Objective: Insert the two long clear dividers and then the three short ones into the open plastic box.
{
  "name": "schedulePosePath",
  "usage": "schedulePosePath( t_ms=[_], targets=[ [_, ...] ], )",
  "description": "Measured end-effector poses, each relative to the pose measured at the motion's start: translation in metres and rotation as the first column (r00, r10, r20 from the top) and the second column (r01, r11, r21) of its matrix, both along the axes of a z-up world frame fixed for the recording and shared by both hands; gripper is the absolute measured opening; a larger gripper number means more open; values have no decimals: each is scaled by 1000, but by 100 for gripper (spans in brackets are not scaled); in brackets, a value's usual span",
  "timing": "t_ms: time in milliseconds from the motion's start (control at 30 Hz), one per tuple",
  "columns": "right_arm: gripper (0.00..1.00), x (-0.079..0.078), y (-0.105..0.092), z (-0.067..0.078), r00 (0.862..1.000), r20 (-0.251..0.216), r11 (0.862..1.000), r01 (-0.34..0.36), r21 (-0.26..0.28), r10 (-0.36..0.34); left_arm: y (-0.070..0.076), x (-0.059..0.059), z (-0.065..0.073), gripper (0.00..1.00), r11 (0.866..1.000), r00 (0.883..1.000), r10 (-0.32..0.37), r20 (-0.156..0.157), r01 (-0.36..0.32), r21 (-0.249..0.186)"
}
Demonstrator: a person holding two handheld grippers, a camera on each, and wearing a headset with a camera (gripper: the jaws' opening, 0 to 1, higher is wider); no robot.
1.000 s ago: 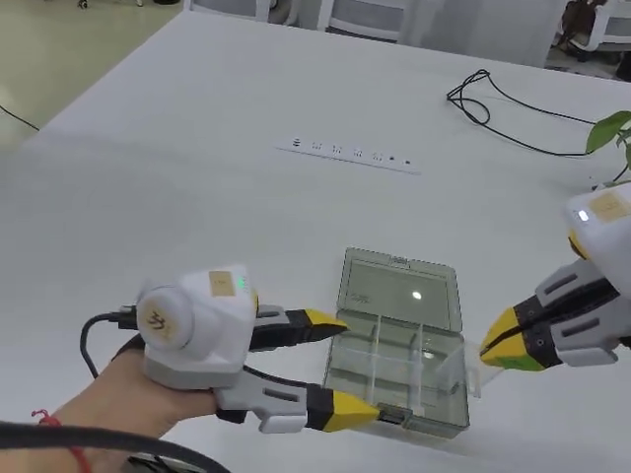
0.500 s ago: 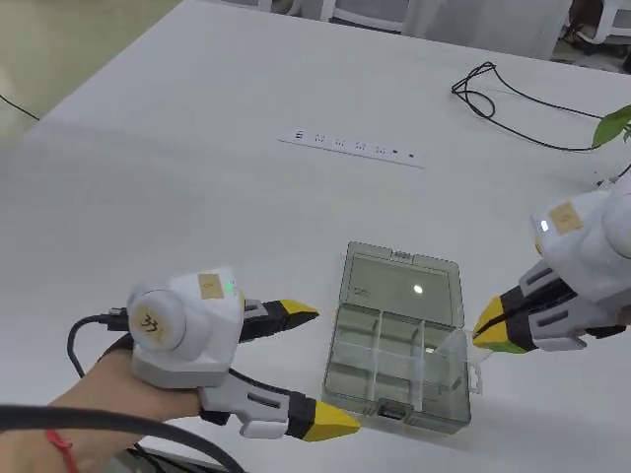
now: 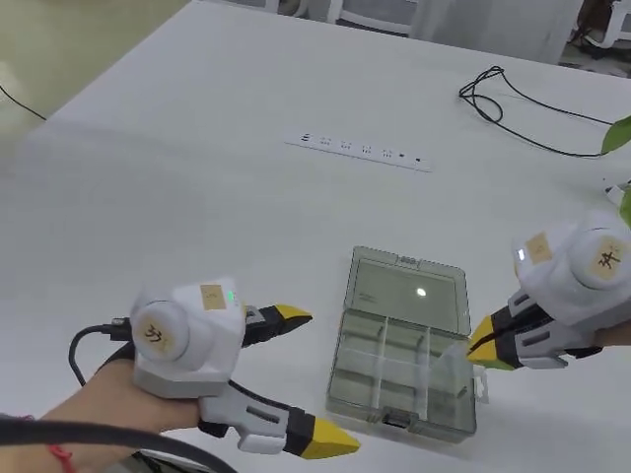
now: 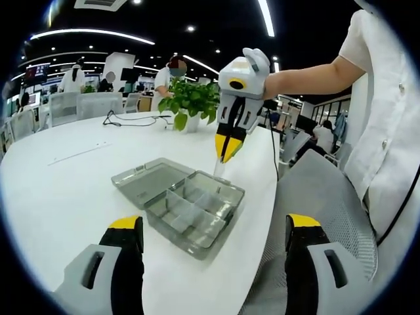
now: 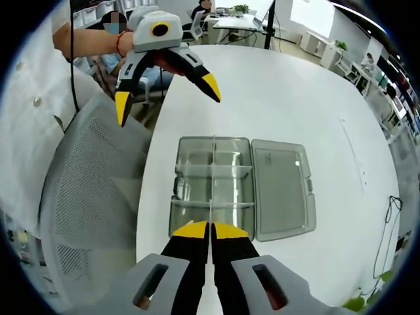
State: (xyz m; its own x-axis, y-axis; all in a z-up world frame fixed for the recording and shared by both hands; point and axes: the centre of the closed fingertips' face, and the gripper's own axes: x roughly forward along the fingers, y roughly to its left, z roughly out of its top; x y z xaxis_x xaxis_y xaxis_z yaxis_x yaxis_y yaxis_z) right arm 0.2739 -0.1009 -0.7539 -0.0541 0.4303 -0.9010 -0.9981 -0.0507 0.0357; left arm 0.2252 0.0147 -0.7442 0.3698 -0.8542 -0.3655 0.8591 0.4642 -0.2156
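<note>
Judged well along, not finished.

Box (image 3: 353, 394): open on the table, lid (image 3: 409, 288) folded flat, just ahead of and below the right gripper (image 3: 485, 348), ahead and to the right of the left gripper (image 3: 314, 379).

Already seated inside: clear dividers (image 5: 211, 168), crossing to form a grid of compartments. Count of long against short not readable, clear on clear.

Pinched between the right gripper's near-closed jaws: one more divider (image 3: 458, 367), hanging at the box wall nearest those tips, not yet pressed home. Long or short, cannot tell.

Left gripper: jaws spread wide, nothing between them, apart from the box.

Left to do, by this reckoning: lining this piece up with its slots and pushing it down, then checking for any piece not yet in. No loose spares spotted near either gripper.

Room: big open office, strip lights overhead, desks and people (image 4: 72, 79) far beyond both grippers.

Table (image 3: 197, 177): wide, white, matte, bare around the box.

Mesh chair (image 5: 92, 197): beside the table edge, below the left gripper.

Plant (image 4: 190, 98): behind the right gripper.

Cable (image 3: 503, 94): looped, far ahead of the right gripper.

Power strip (image 3: 360, 153): set flush, well ahead of both.
</note>
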Motion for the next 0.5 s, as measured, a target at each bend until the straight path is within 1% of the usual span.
schedulePosePath(
  t_ms=[167,267,367,500],
  targets=[
    [3,2,1,-7,1000,-7,1000,1,-6,-1,-1,0,1,91,1000,1000,1,-1,-1,-9],
    [3,1,1,-10,1000,-5,1000,-5,-16,5,0,0,1,90,1000,1000,2,-2,-2,-6],
    [3,3,0,-10,1000,-3,1000,0,-17,0,0,0,1,90,1000,1000,3,-4,-3,-8],
    [3,2,-1,-11,1000,-6,1000,-2,-22,2,-1,-1,0,89,1000,1000,1,-5,-1,-8]
  ],
)
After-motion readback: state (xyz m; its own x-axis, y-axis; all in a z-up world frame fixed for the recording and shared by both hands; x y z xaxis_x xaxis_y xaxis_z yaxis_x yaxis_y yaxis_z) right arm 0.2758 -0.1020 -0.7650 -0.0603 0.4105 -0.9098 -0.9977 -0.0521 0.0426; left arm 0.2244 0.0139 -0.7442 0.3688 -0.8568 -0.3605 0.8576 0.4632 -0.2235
